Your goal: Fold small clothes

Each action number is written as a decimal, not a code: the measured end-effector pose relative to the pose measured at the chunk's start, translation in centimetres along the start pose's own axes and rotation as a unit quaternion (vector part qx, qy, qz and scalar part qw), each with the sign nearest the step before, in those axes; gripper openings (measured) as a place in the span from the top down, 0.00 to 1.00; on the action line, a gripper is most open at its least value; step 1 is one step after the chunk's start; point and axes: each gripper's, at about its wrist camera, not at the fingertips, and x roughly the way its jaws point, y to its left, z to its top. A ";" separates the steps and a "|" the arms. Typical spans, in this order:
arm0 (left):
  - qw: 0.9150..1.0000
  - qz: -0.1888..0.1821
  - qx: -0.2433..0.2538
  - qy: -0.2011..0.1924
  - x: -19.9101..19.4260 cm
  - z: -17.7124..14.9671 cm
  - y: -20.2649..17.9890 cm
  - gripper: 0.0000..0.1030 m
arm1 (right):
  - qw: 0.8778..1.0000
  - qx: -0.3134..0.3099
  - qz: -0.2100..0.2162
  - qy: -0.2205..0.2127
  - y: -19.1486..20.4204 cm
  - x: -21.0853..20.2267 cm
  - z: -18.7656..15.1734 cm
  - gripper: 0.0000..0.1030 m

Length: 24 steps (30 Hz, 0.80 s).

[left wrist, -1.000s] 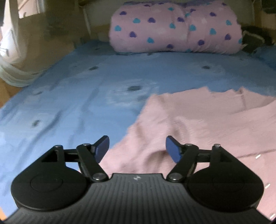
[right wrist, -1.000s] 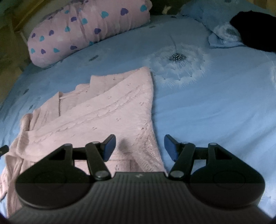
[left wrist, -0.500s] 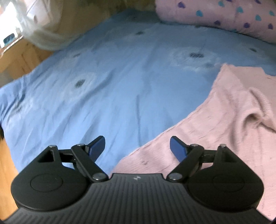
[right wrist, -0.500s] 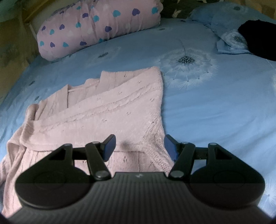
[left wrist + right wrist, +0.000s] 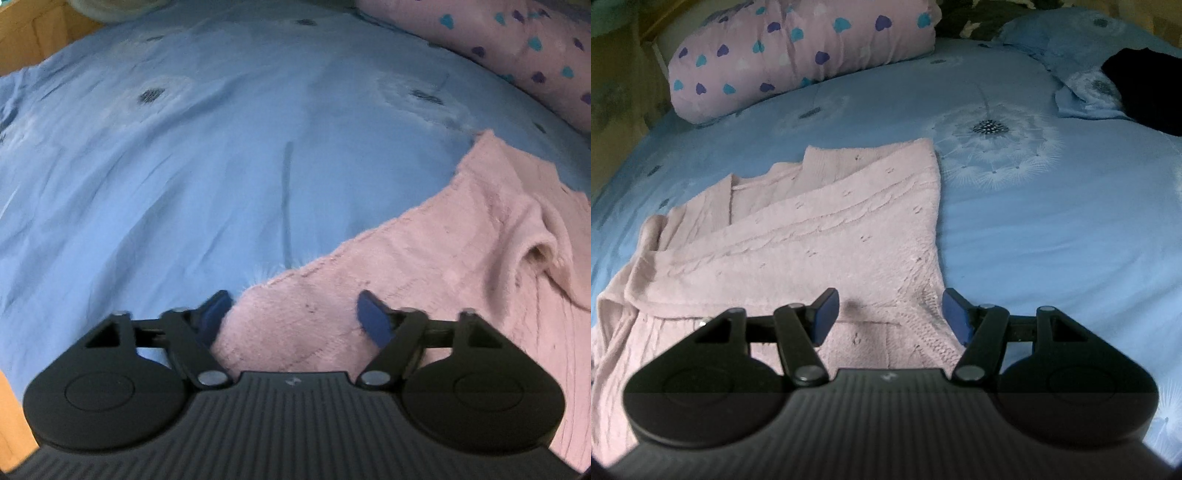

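A pale pink knitted cardigan (image 5: 820, 236) lies spread on the blue bedsheet (image 5: 1052, 229), one side folded over its middle. In the left wrist view its left corner (image 5: 314, 317) lies between the blue pads of my left gripper (image 5: 293, 314), whose jaws are closing; the pads do not press on the knit. A sleeve cuff (image 5: 543, 254) curls up at the right. My right gripper (image 5: 890, 314) hangs open over the cardigan's near right corner, nothing pinched between its pads.
A pink bolster (image 5: 798, 55) with blue and purple hearts lies along the head of the bed. A black garment (image 5: 1145, 88) sits on a blue pillow at far right. Wooden bed edge (image 5: 33, 37) shows at the left.
My left gripper swung left and down to the cardigan's left edge, and its jaws have narrowed a little. The right gripper has stayed over the near right corner.
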 end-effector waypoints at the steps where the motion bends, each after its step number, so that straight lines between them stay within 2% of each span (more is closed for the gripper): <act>1: 1.000 -0.001 0.005 -0.002 -0.2 -0.1 -0.3 0.34 | 1.000 0.001 0.000 0.000 0.0 0.0 0.0 0.38; 2: 1.000 -0.001 0.010 -0.004 -0.3 -0.1 -0.6 0.40 | 1.000 0.002 0.000 0.000 -0.1 0.0 0.0 0.38; 5: 1.000 0.002 0.021 -0.008 -0.5 -0.3 -1.3 0.47 | 1.000 0.002 0.000 -0.001 -0.1 0.0 0.0 0.38; 9: 0.999 0.007 0.035 -0.015 -0.3 -0.5 -1.8 0.45 | 1.000 0.002 -0.003 -0.002 -0.1 0.0 0.0 0.38; 11: 0.999 0.011 0.034 -0.016 0.2 -0.6 -1.9 0.39 | 1.000 0.006 -0.006 0.000 -0.2 0.2 0.0 0.38; 13: 0.999 0.015 0.033 -0.016 0.4 -0.4 -2.0 0.39 | 1.000 0.013 -0.005 0.001 -0.4 0.2 0.1 0.38; 15: 0.999 0.018 0.034 -0.021 0.1 -0.4 -2.4 0.47 | 1.000 0.020 0.001 0.000 -0.6 0.0 0.1 0.38; 16: 0.999 0.018 0.039 -0.027 -0.1 -0.4 -2.7 0.62 | 1.000 0.024 0.004 -0.002 -0.7 -0.1 0.1 0.38; 17: 0.998 0.017 0.042 -0.033 -0.4 -0.4 -2.9 0.72 | 1.000 0.027 0.005 -0.003 -0.8 -0.2 0.2 0.38; 20: 0.999 0.004 0.025 -0.047 -1.6 0.1 -2.8 0.80 | 1.000 0.029 0.005 -0.005 -0.8 -0.3 0.2 0.38; 24: 0.995 -0.016 0.011 -0.096 -4.5 1.3 -2.9 0.82 | 1.000 0.026 0.009 -0.005 -0.7 -0.2 0.1 0.38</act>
